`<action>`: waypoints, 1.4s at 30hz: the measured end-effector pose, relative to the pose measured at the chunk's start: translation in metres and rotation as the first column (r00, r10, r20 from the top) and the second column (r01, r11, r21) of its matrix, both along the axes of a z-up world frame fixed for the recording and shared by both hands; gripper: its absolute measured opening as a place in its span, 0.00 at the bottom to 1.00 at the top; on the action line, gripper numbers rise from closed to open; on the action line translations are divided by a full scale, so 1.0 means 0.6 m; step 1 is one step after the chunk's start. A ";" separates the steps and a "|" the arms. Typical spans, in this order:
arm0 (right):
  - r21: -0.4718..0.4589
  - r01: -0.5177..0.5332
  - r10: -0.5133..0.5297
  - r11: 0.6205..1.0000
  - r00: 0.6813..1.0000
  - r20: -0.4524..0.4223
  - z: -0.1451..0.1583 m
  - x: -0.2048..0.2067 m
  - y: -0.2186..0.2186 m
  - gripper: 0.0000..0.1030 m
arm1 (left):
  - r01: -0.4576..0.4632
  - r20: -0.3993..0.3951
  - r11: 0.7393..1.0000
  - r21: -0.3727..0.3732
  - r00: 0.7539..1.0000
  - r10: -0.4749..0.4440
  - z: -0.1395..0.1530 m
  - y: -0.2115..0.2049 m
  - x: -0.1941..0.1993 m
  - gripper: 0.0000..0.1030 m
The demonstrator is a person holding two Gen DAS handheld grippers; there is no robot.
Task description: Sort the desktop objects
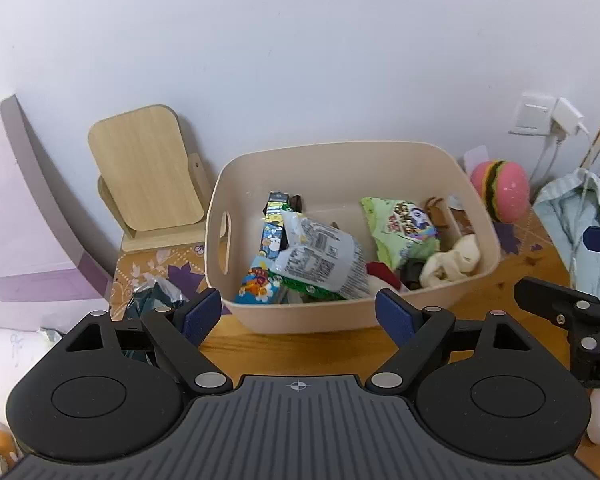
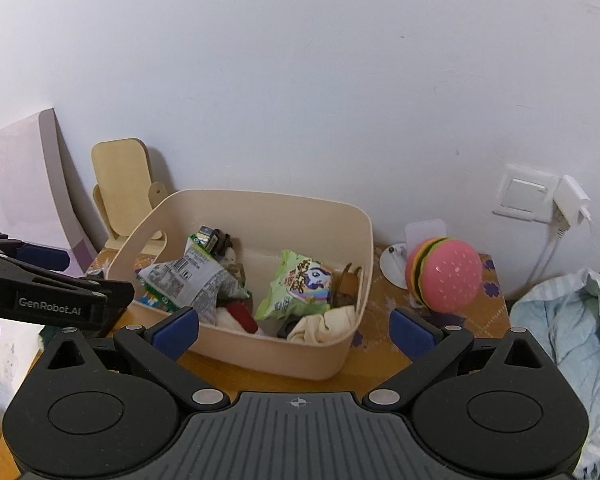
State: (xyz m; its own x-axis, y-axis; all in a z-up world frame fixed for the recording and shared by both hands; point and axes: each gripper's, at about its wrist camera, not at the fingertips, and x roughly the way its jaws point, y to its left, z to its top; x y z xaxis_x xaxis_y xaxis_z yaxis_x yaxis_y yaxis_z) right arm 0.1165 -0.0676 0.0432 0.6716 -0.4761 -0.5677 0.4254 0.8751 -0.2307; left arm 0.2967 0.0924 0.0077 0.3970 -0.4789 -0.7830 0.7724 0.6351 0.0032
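The left claw point(image 1: 299, 314) is spread wide and holds nothing, hanging above the near edge of the wooden surface point(image 1: 300, 344). The right claw point(image 2: 295, 332) is likewise spread and empty, beside it at the same edge.

At 12 o'clock from the left claw stands the beige bin point(image 1: 420, 152), close to the wall. In it lie a grey snack bag point(image 1: 320, 256), a green bag point(image 1: 400, 224), a blue carton point(image 1: 274, 228), a red item point(image 1: 382, 274) and a cream cloth point(image 1: 456, 262), piled together and touching.

Seen from the right claw, the bin point(image 2: 324, 360) sits at 11 o'clock and a pink burger toy point(image 2: 446, 278) at 1 o'clock, just beside the bin's right wall on a floral mat point(image 2: 380, 304). A white disc point(image 2: 394, 266) lies behind the toy.

At 10 o'clock from the left claw a wooden stand point(image 1: 144, 172) leans on the white wall point(image 1: 300, 60), with a lilac box point(image 1: 24, 216) further left. At 2 o'clock a wall switch point(image 1: 534, 114) carries a white charger point(image 1: 566, 116), and a pale blue cloth point(image 1: 576, 216) is heaped at the surface's right end.
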 end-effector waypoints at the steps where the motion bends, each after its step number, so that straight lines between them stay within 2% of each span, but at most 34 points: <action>1: 0.000 0.003 -0.003 1.000 1.000 -0.001 0.003 -0.008 0.004 1.00 | -0.001 0.004 1.000 -0.004 1.000 0.001 0.007 0.006 -0.008 0.83; 10: -0.028 -0.014 0.014 1.000 1.000 0.018 0.035 -0.098 0.060 1.00 | -0.016 0.045 0.998 -0.065 0.999 0.019 0.069 0.073 -0.103 0.83; 15: -0.040 -0.016 0.017 0.999 1.000 0.018 0.041 -0.150 0.093 1.00 | -0.039 0.059 0.997 -0.065 0.997 0.043 0.089 0.116 -0.159 0.83; 19: -0.056 -0.009 0.010 0.998 1.000 0.016 0.042 -0.193 0.116 1.00 | -0.039 0.046 0.996 -0.085 0.998 0.043 0.104 0.151 -0.197 0.83; 22: -0.047 -0.007 0.008 0.999 1.000 0.027 0.044 -0.226 0.134 1.00 | -0.024 0.029 0.995 -0.097 0.999 0.027 0.114 0.173 -0.225 0.83; 27: -0.050 -0.005 0.006 0.999 0.999 0.031 0.044 -0.276 0.168 1.00 | -0.009 0.058 0.995 -0.101 0.998 0.015 0.129 0.209 -0.278 0.83; 32: -0.027 0.001 0.000 1.000 0.999 0.048 0.049 -0.322 0.200 1.00 | 0.000 0.055 0.994 -0.114 0.998 0.007 0.136 0.249 -0.323 0.83; 42: 0.010 0.012 -0.013 1.000 0.999 0.038 0.051 -0.395 0.256 1.00 | -0.016 0.009 0.990 -0.140 1.000 0.018 0.150 0.320 -0.370 0.83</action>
